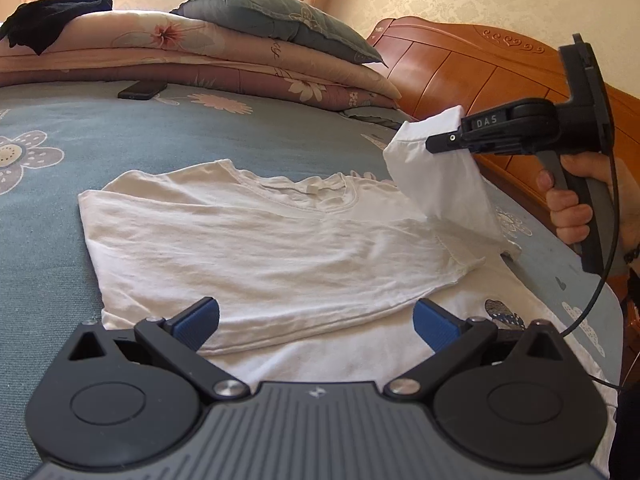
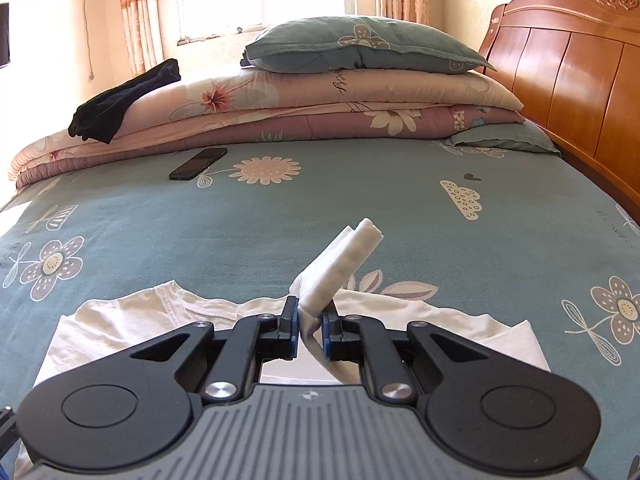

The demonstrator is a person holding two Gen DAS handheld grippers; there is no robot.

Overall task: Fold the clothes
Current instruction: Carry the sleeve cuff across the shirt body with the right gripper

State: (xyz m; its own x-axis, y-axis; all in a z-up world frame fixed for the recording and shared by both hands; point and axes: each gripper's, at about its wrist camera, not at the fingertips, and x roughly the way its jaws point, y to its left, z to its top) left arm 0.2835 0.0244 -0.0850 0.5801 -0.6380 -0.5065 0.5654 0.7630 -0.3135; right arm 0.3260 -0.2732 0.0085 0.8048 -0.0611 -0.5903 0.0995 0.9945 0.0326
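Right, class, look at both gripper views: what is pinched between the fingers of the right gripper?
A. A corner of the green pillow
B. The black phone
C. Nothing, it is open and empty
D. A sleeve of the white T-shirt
D: the right gripper is shut on the sleeve of the white T-shirt, lifting it off the bed.

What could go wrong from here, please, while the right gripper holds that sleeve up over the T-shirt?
1. The right gripper pinches only a narrow bunch of the white sleeve; it may slip out before it is laid down.
2. The left gripper stands open above the T-shirt, pinning nothing, so a pull on the sleeve might drag the folded body out of shape.
3. The phone lies loose on the bed sheet; pushed cloth might nudge it.
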